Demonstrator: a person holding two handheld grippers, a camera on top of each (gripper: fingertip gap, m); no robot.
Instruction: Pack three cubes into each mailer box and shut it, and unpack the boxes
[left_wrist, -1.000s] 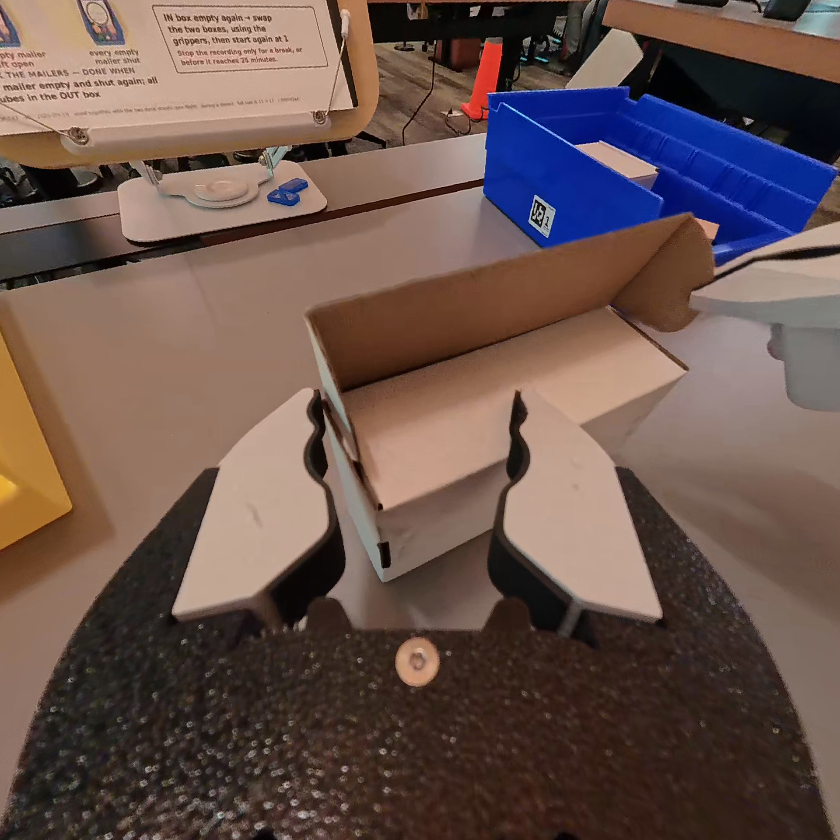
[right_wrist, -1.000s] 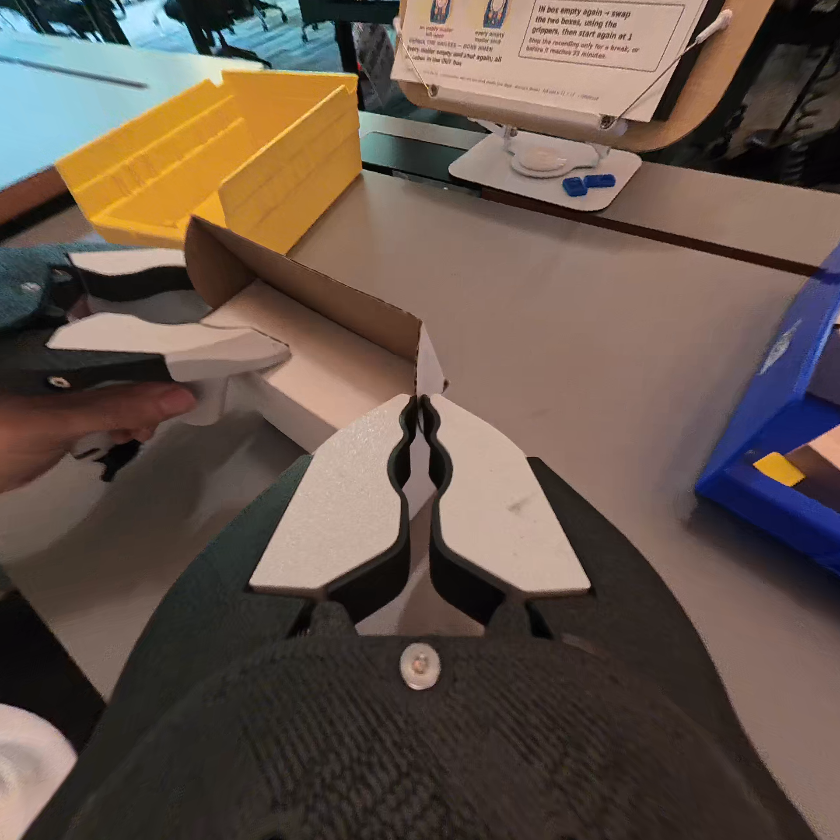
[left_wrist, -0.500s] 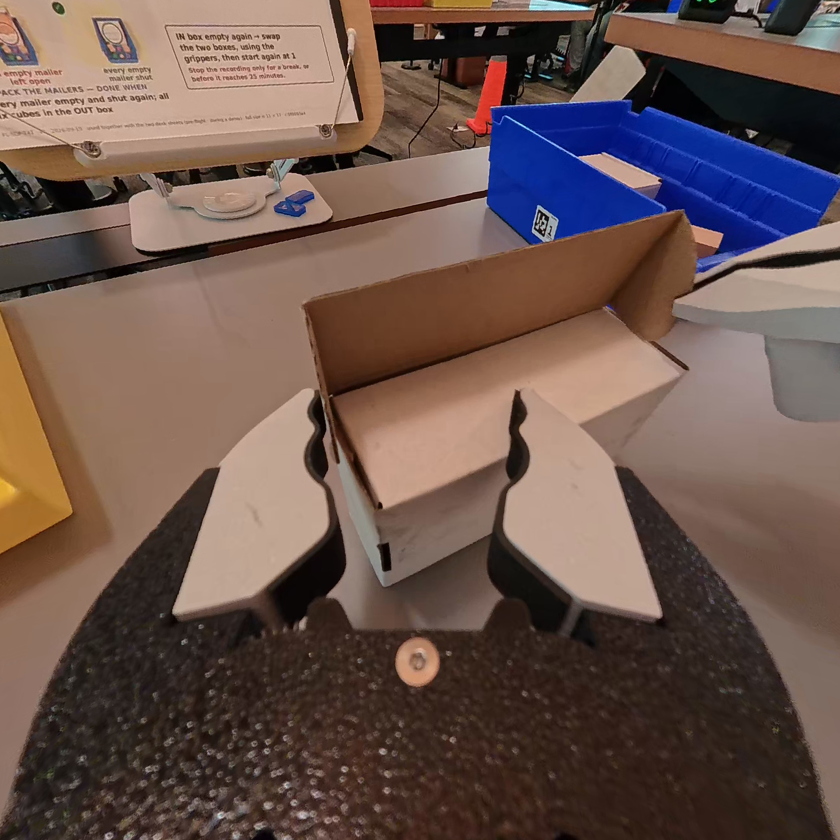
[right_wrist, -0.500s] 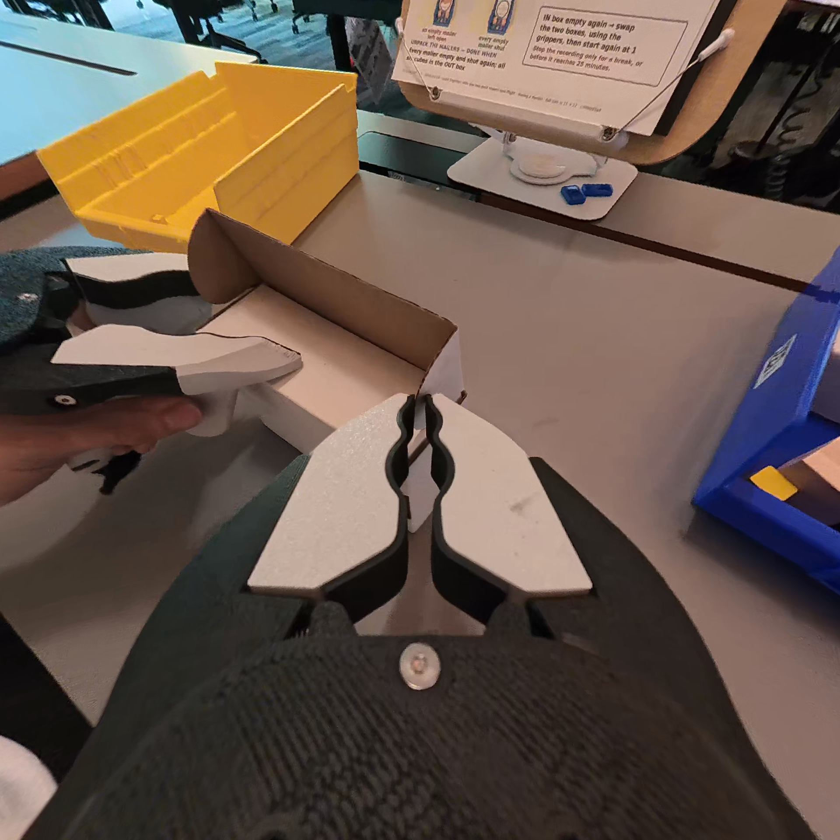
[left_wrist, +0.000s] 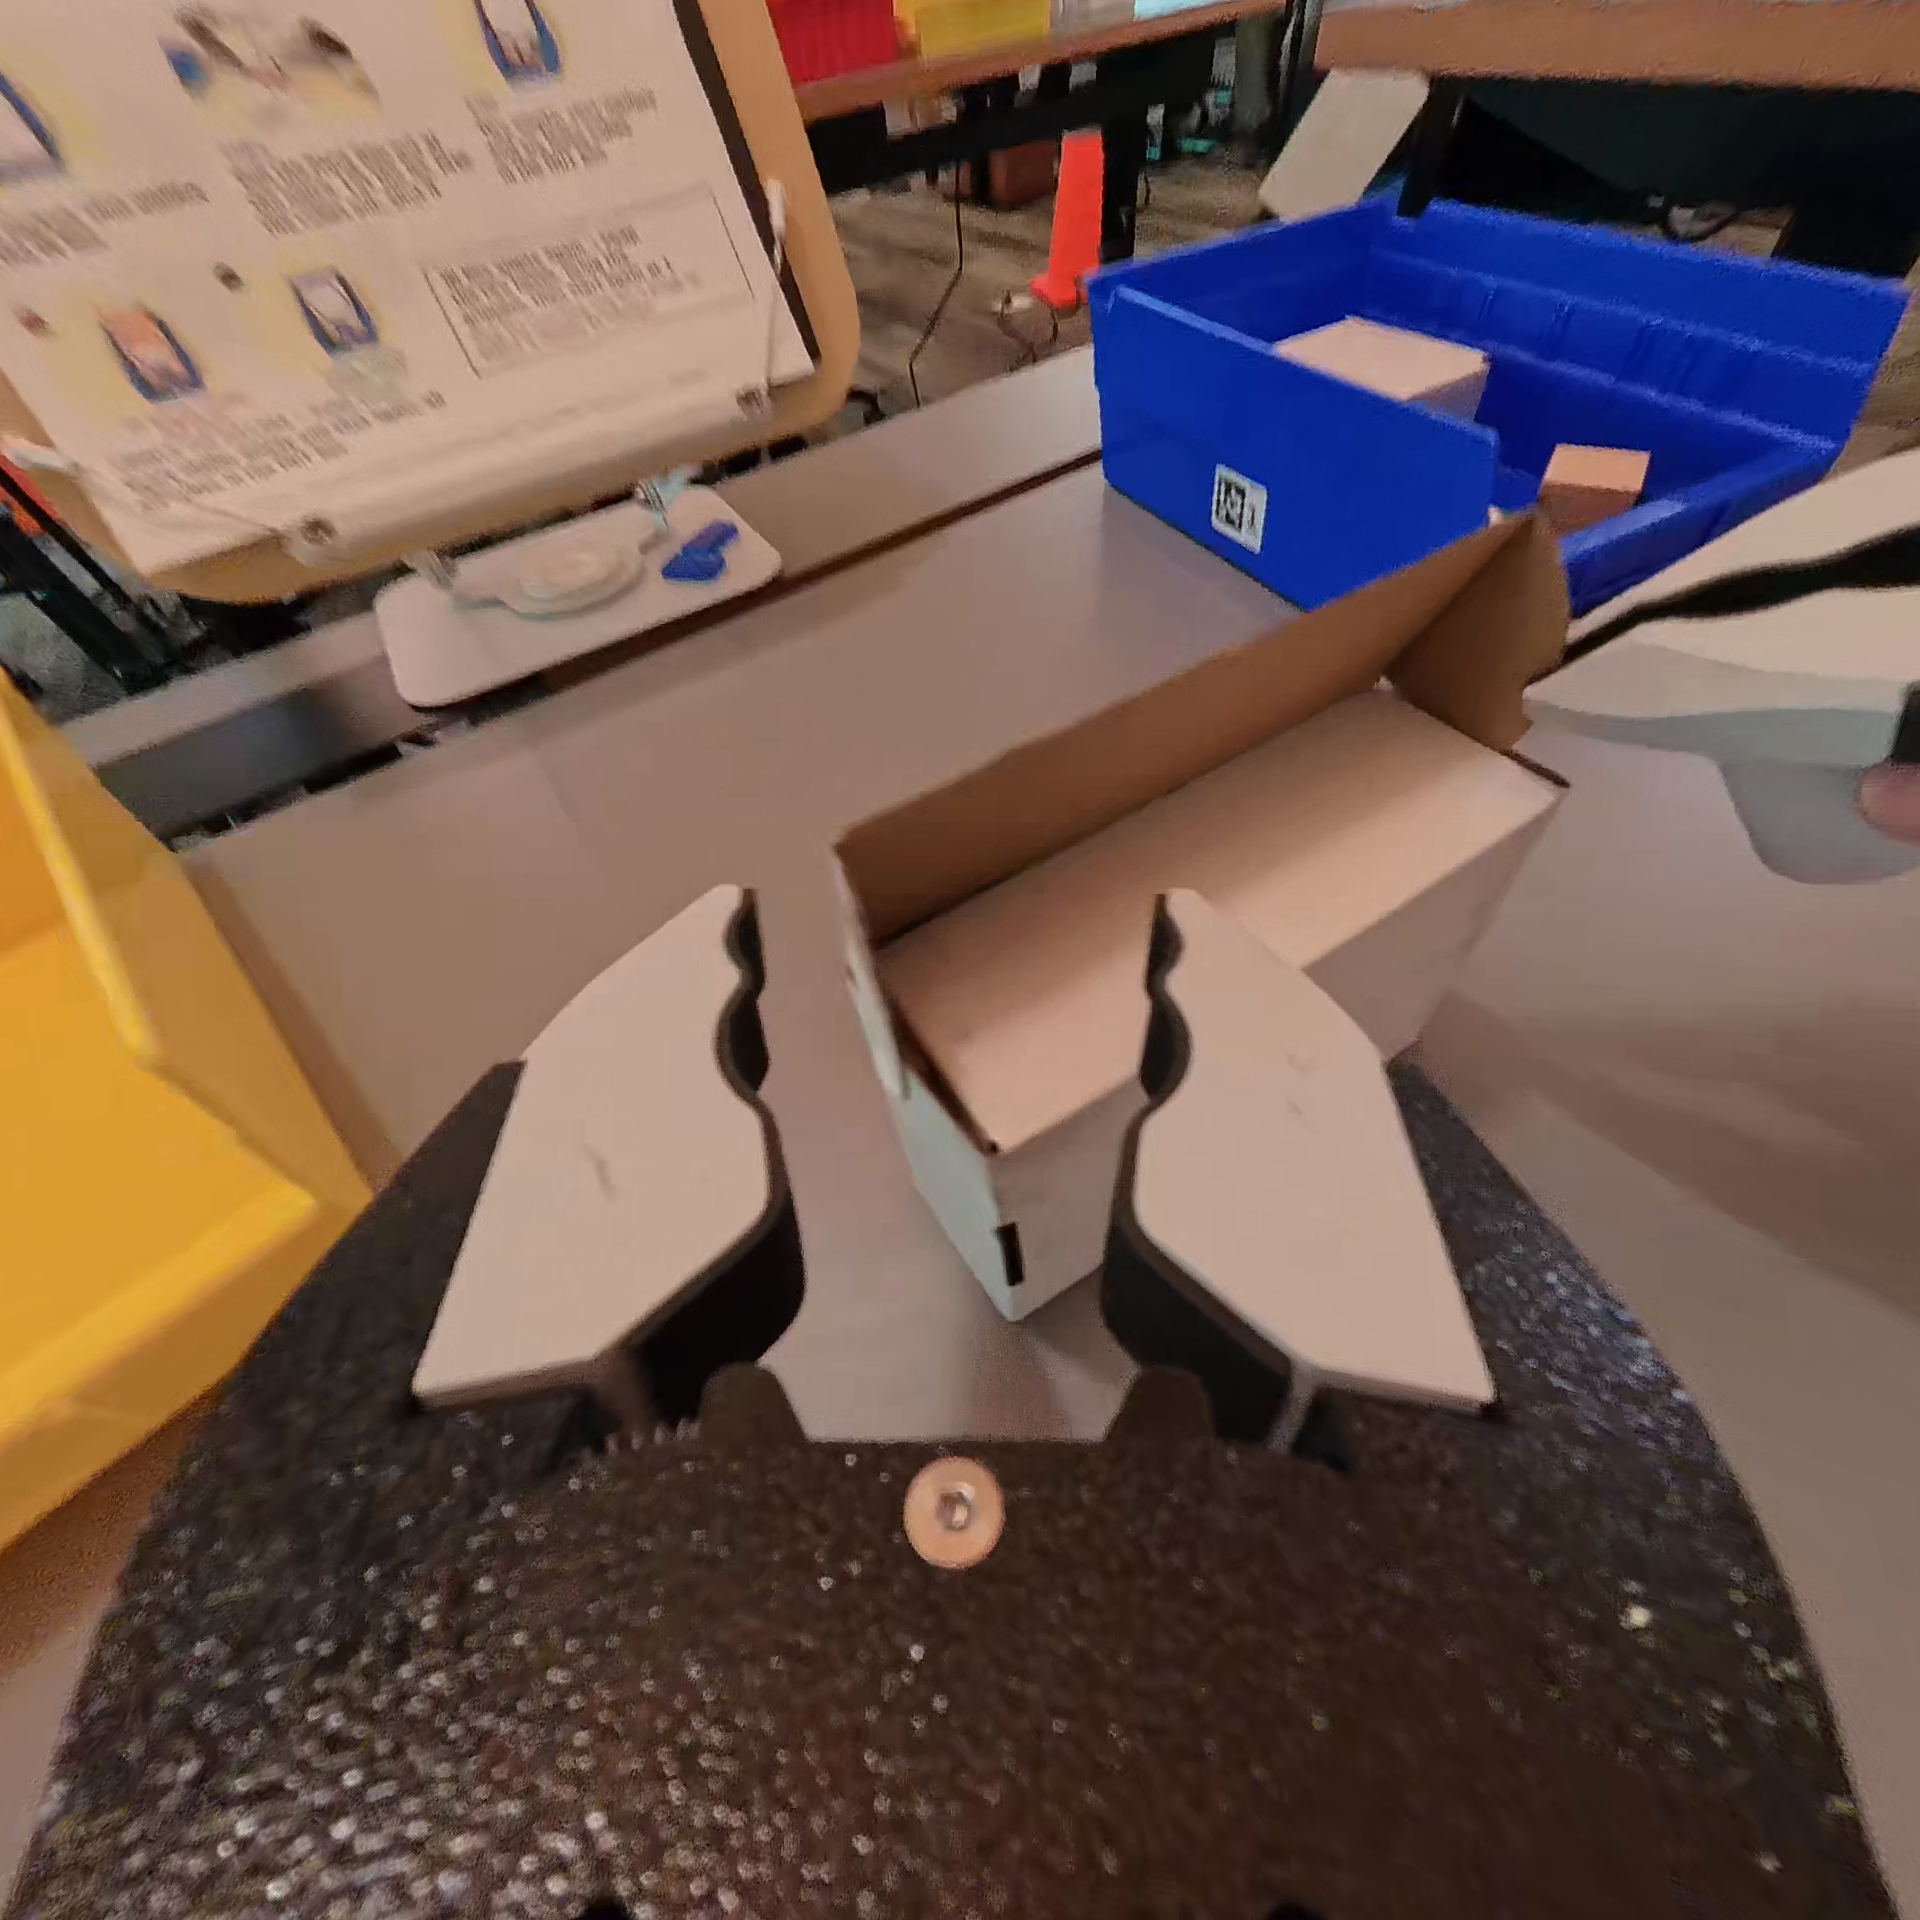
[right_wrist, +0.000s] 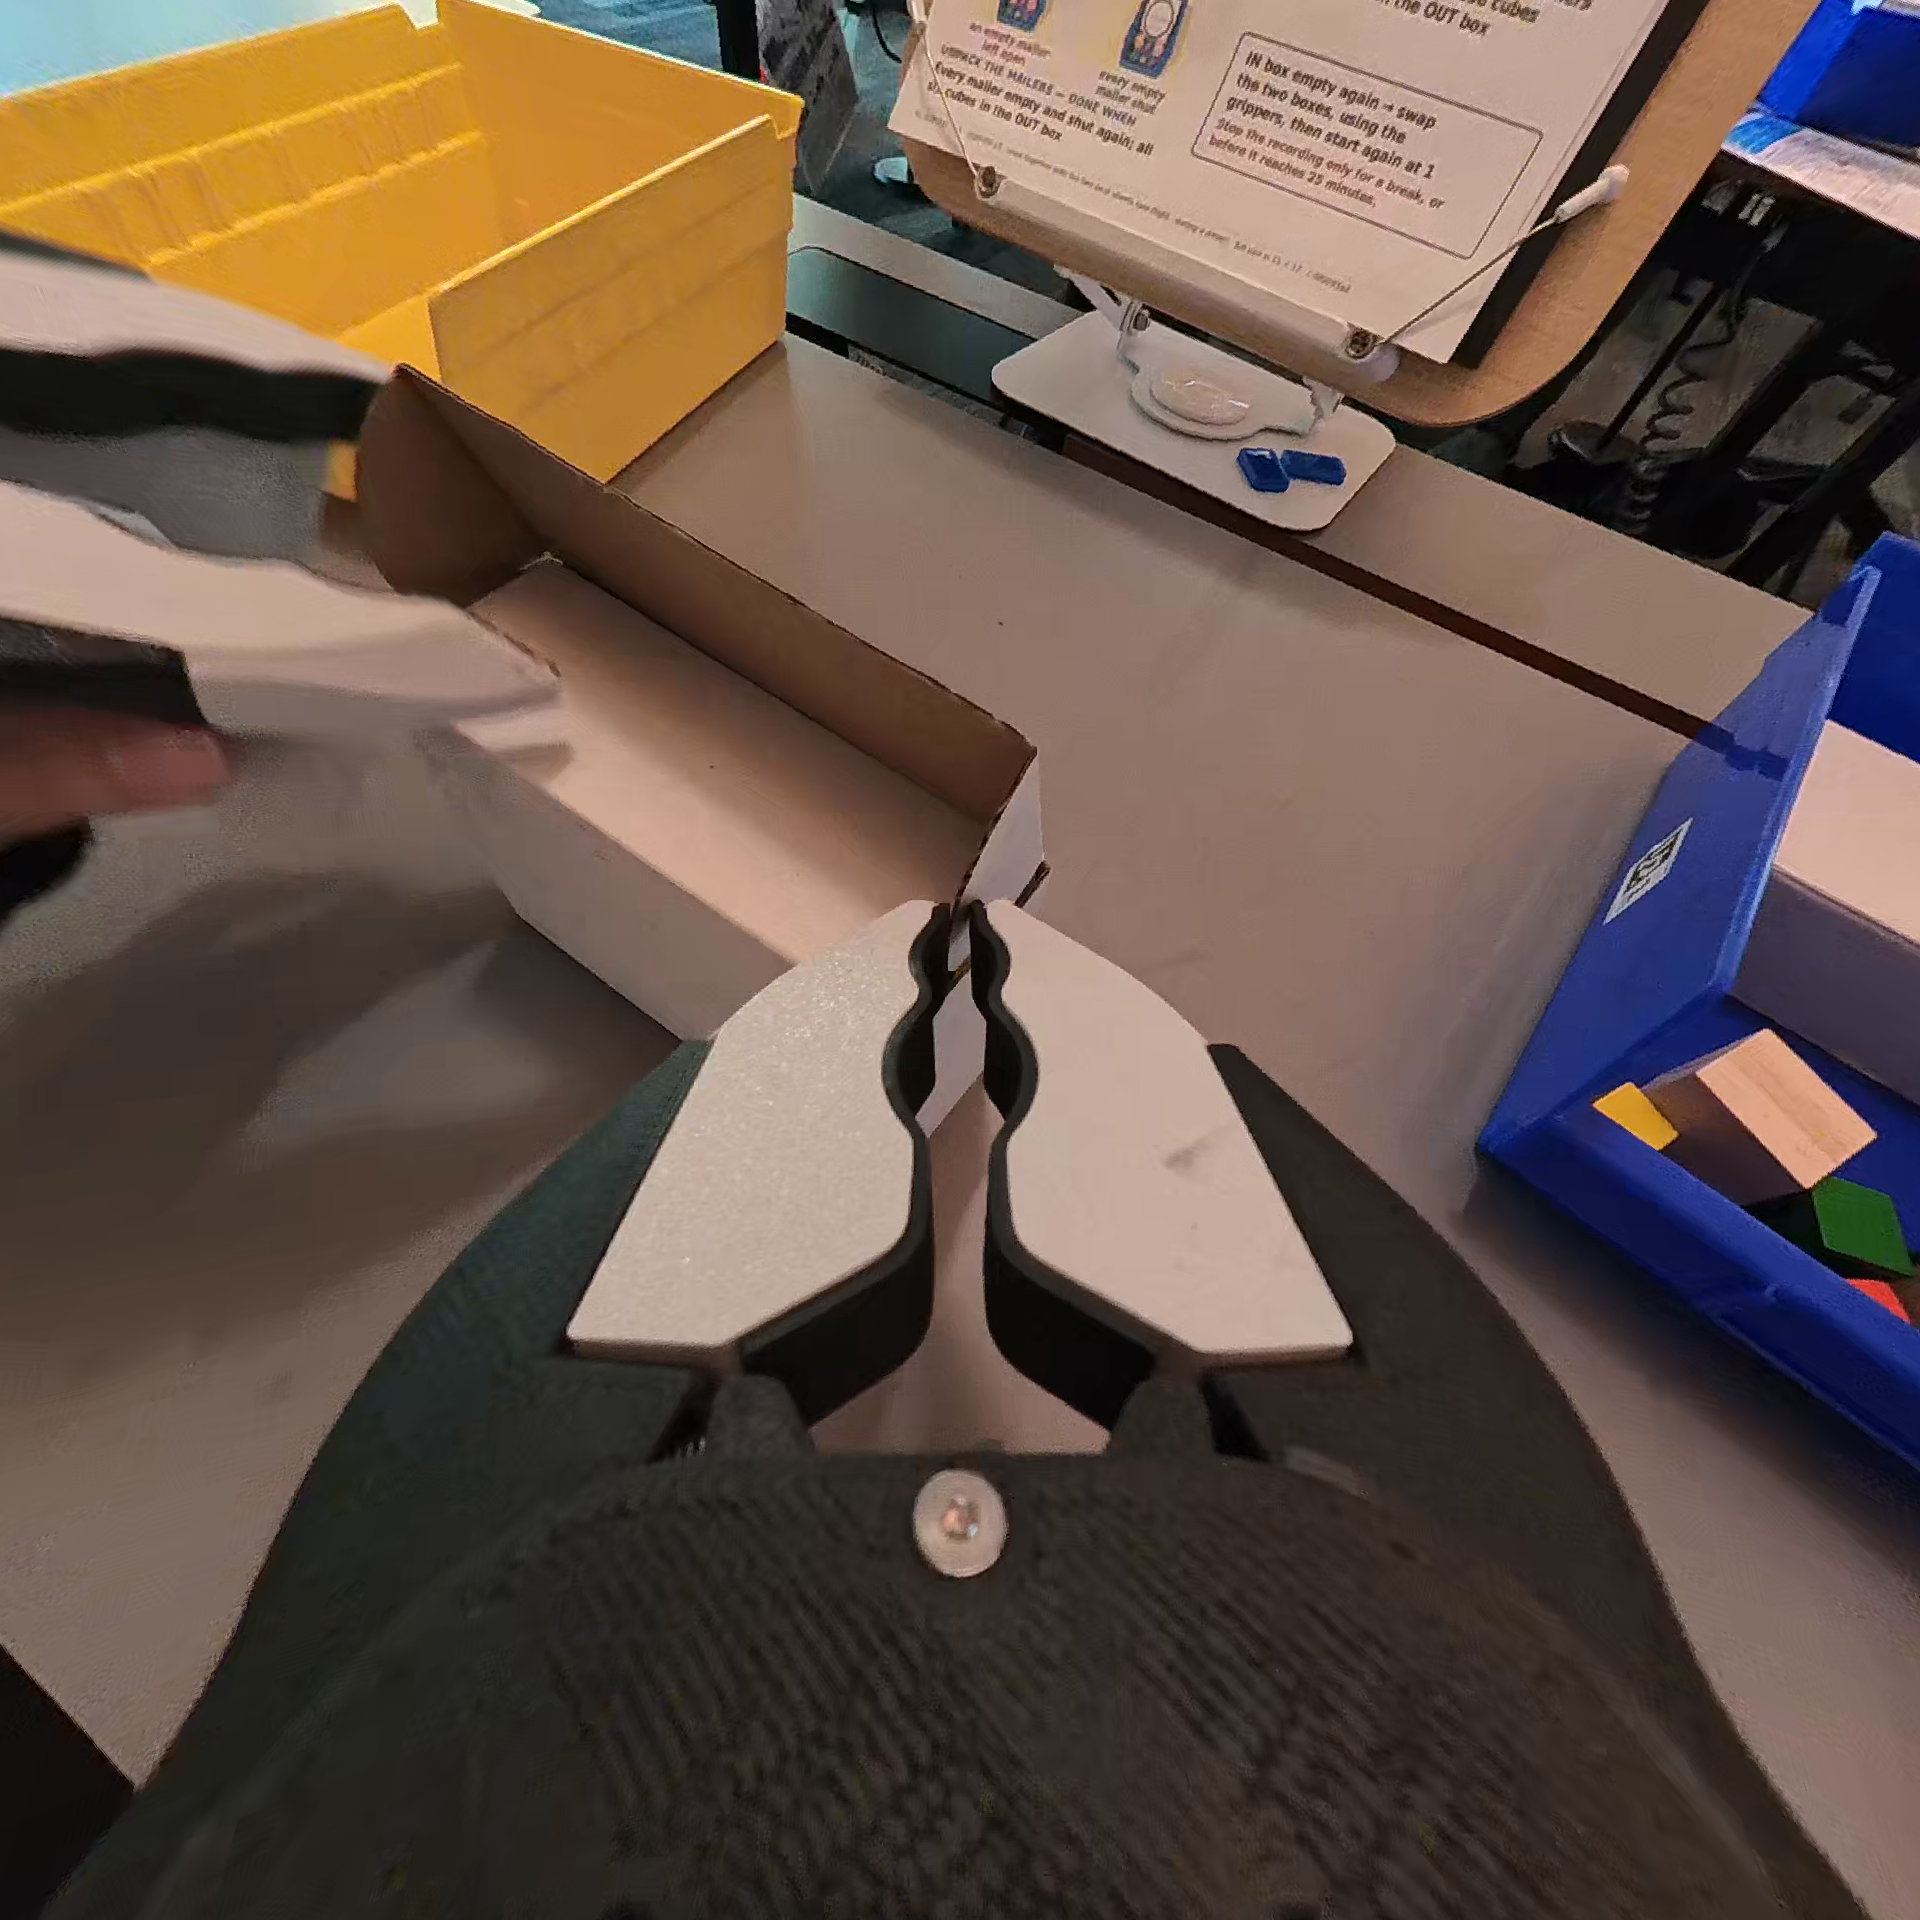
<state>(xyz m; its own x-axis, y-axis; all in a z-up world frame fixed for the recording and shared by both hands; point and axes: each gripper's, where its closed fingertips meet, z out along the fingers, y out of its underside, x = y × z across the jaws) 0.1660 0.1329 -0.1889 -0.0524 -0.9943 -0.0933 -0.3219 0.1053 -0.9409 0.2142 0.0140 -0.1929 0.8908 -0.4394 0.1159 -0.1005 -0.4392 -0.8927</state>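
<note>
Mailer box (left_wrist: 1174, 935): lies on the grey table (left_wrist: 727, 810) between the yellow bin (left_wrist: 114, 1091) at left and the blue bin (left_wrist: 1299, 457) at right, lid flap raised.
Right gripper (right_wrist: 958, 914): pinched tight on the box's near-right corner flap, probably to steady it.
Left gripper (left_wrist: 951, 925): spread wide, straddling the box's left end without touching.
Cubes (right_wrist: 1787, 1164): lie in the blue bin, so packing looks pending.

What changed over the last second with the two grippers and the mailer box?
The left gripper has shifted left: its open fingers straddled the mailer box end before, and now the box corner sits nearer the right finger, with bare table beside the left one. Nothing was taken or let go. The right gripper stays shut on the box's side flap, the front flap still stands up, and the blue bin and yellow bin are unmoved.
</note>
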